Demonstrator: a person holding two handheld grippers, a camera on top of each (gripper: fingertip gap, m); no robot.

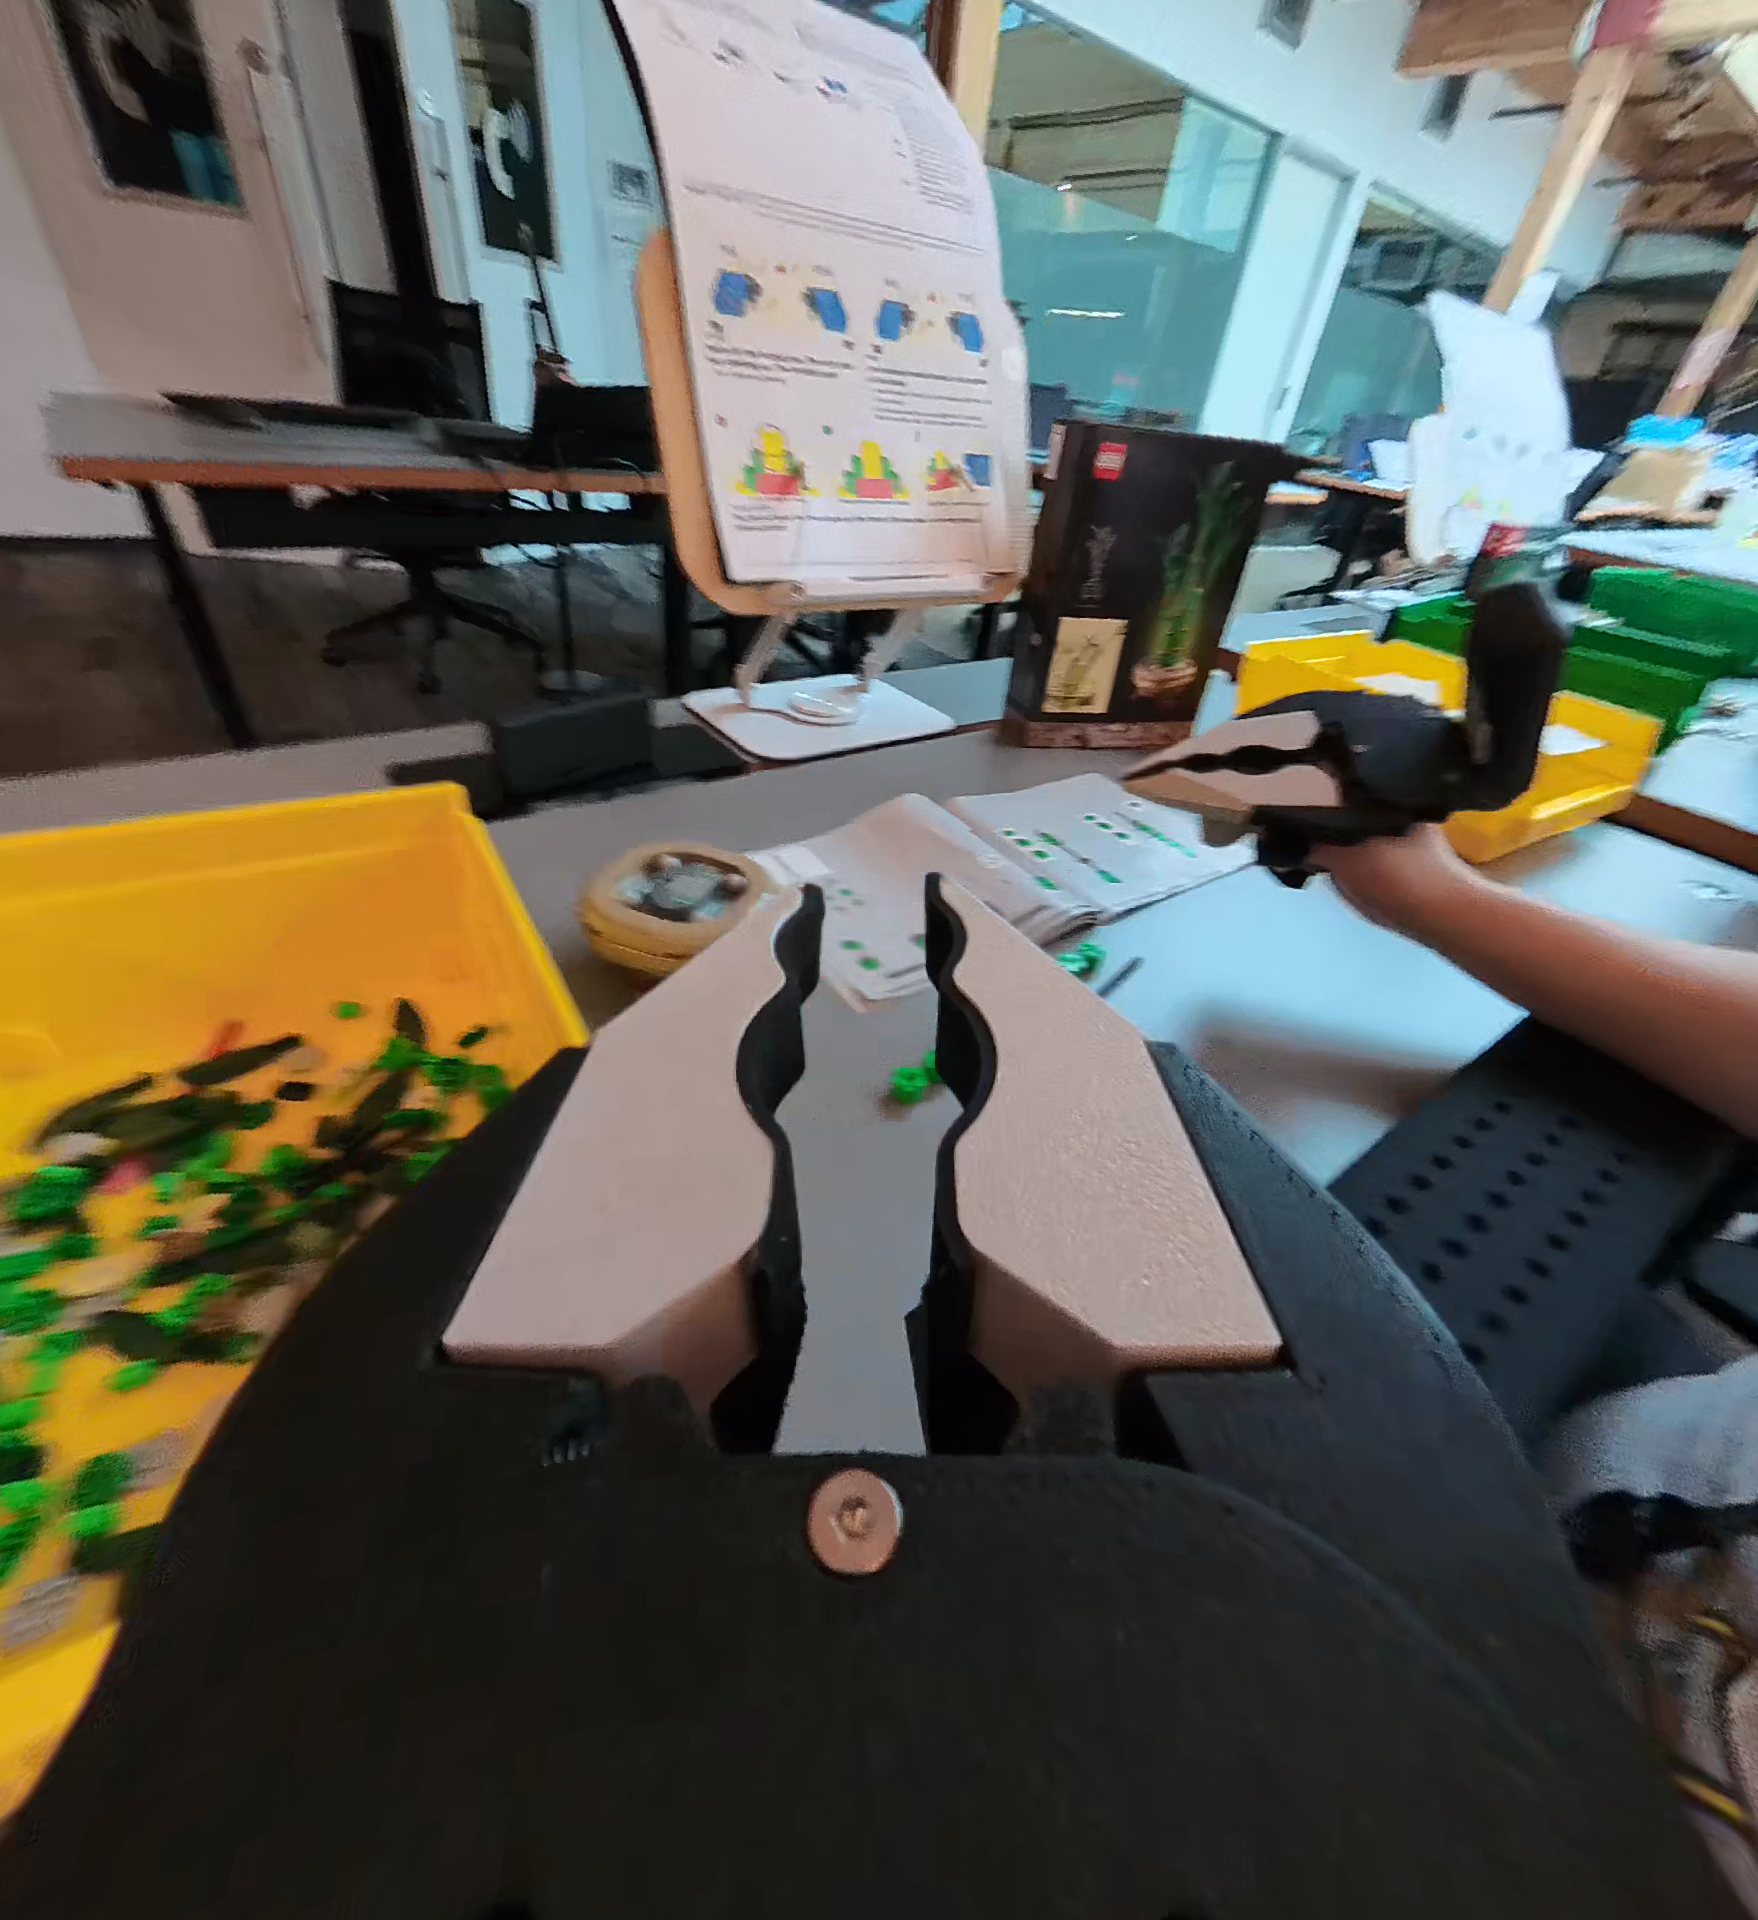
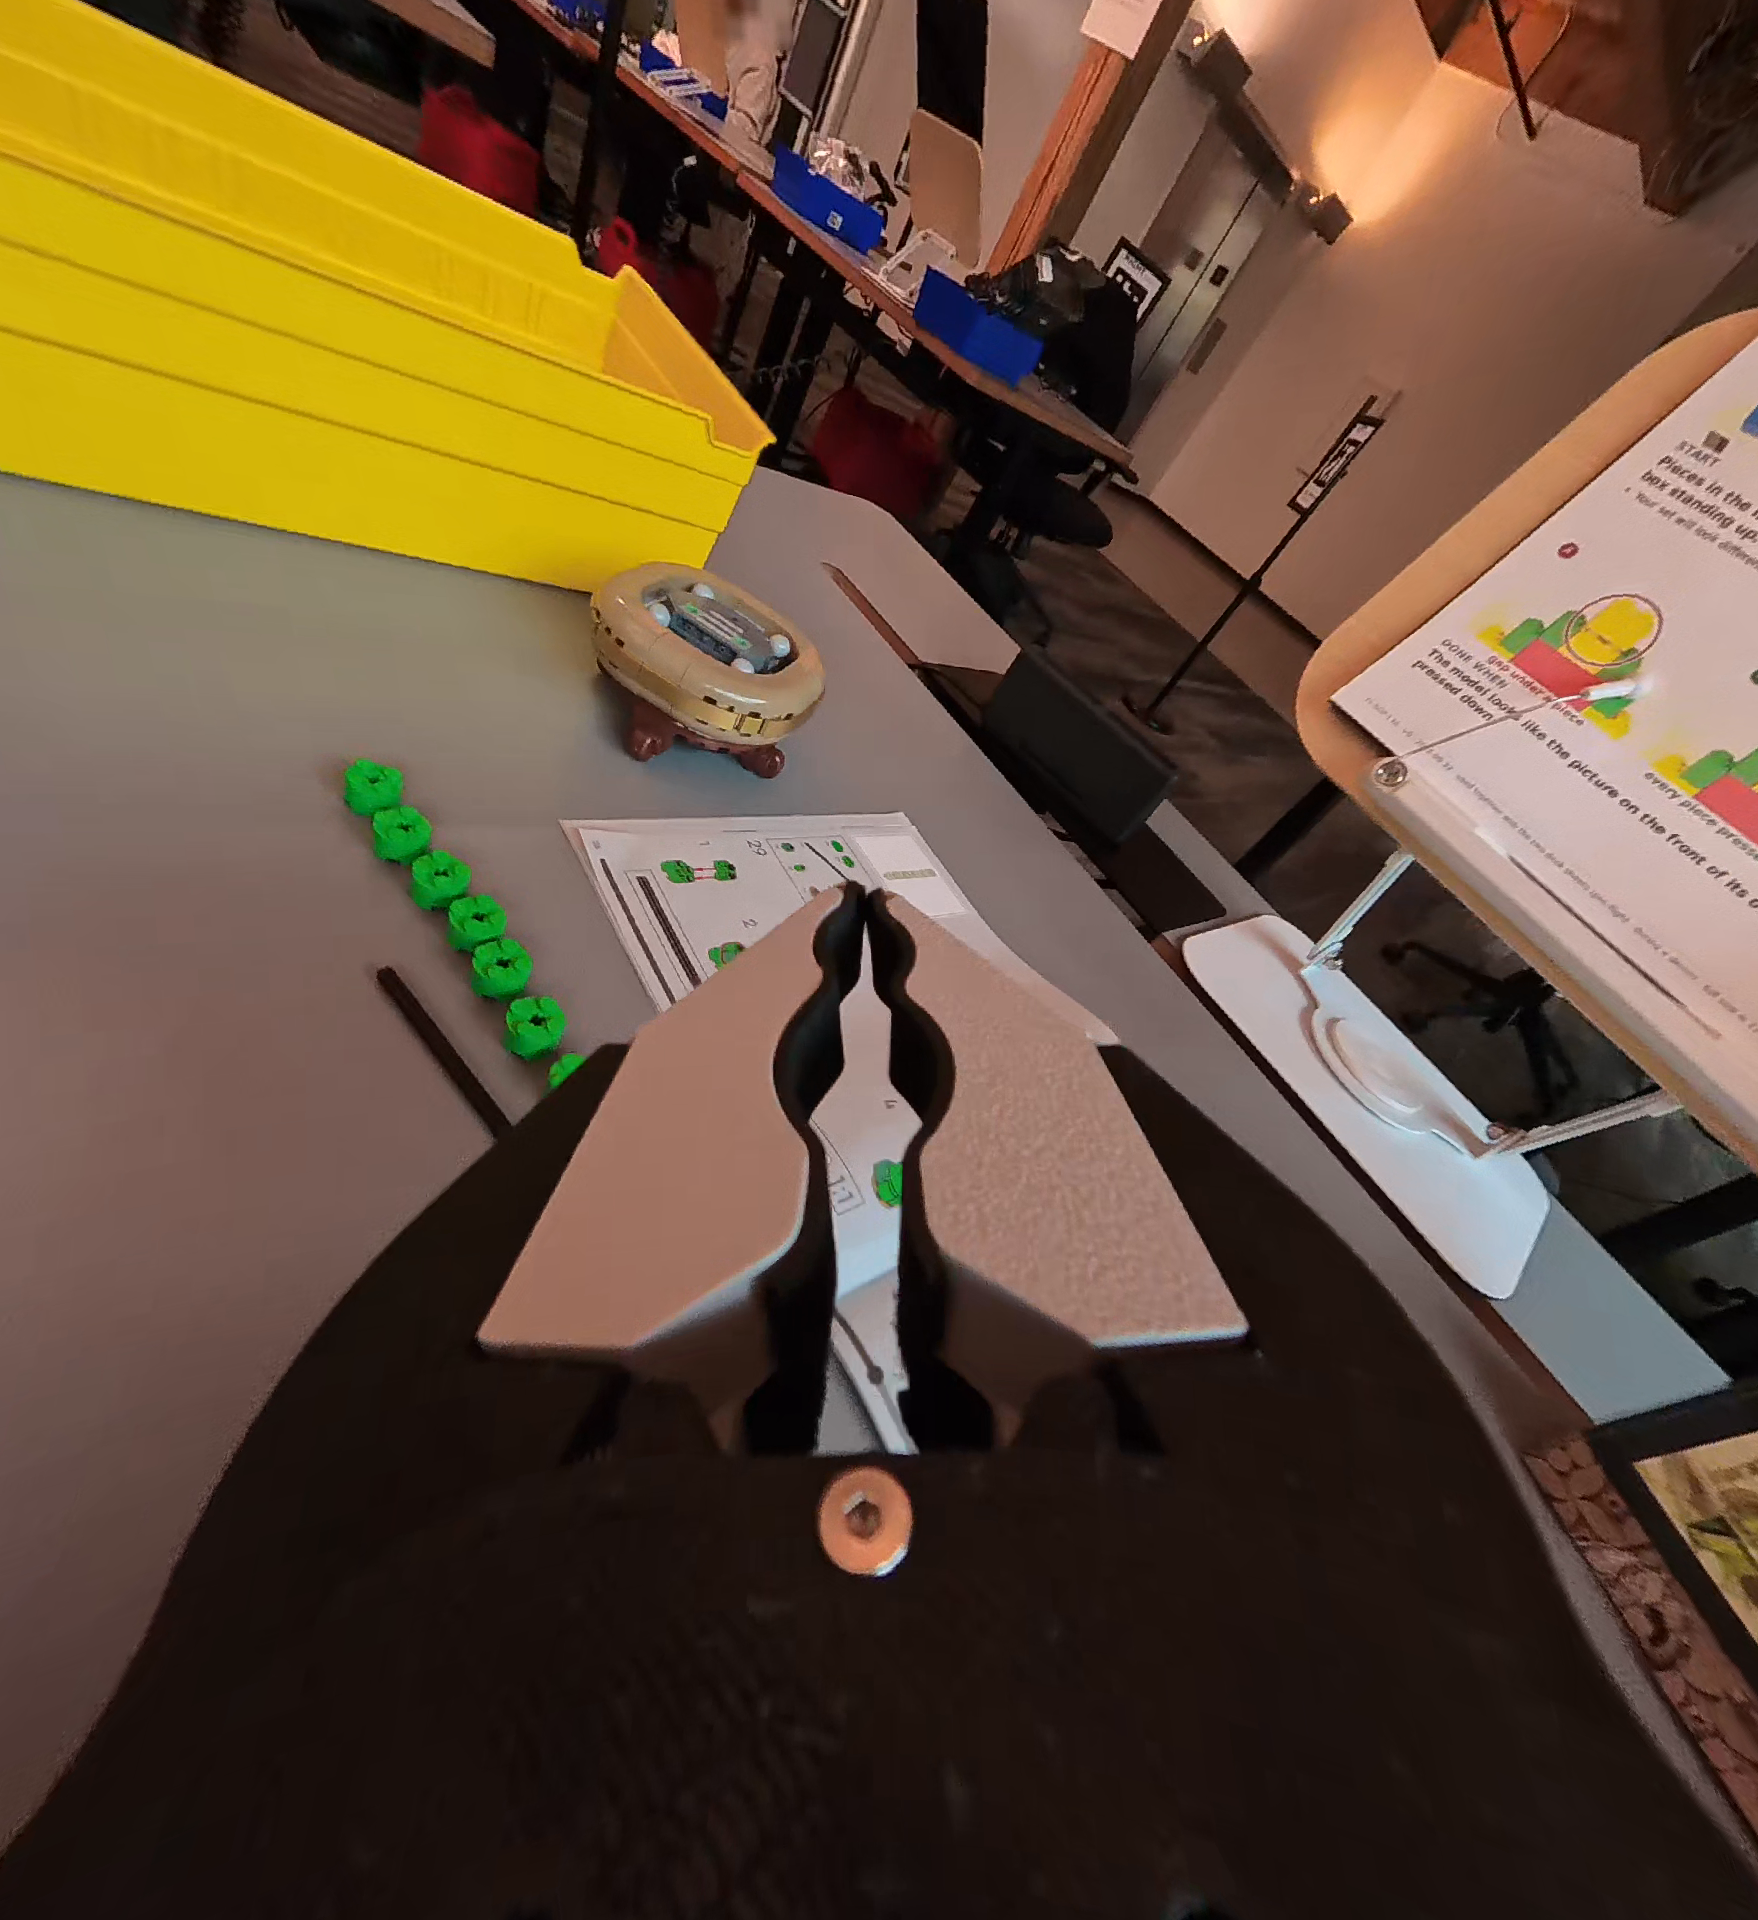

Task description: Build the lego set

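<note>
My left gripper (image 1: 873, 902) is open and empty, held above the grey table beside a yellow bin (image 1: 179, 935) full of loose green and dark pieces (image 1: 179, 1195). A small green piece (image 1: 914, 1081) lies on the table between its fingers. My right gripper (image 2: 864, 896) is shut and empty above the open instruction booklet (image 2: 750, 883); it also shows in the left wrist view (image 1: 1145, 774). A row of several green round pieces (image 2: 475, 920) lies on the table beside a thin black rod (image 2: 439, 1049). A tan built pot base (image 2: 707, 665) stands near the booklet.
A stack of yellow bins (image 2: 335, 343) stands at the table's far left. A tilted stand with an instruction sheet (image 1: 833, 312) and the set's dark box (image 1: 1135, 582) stand at the back. A person's forearm (image 1: 1581, 997) reaches in from the right. Yellow and green bins (image 1: 1581, 727) sit behind. Some 30 cm of space lies between my two pairs of fingers. The right tips stand about 12 cm off the thin black rod (image 2: 439, 1049). From my right tips it is roughly 20 cm to the tan built pot base (image 2: 707, 665); from my left, 25 cm.
</note>
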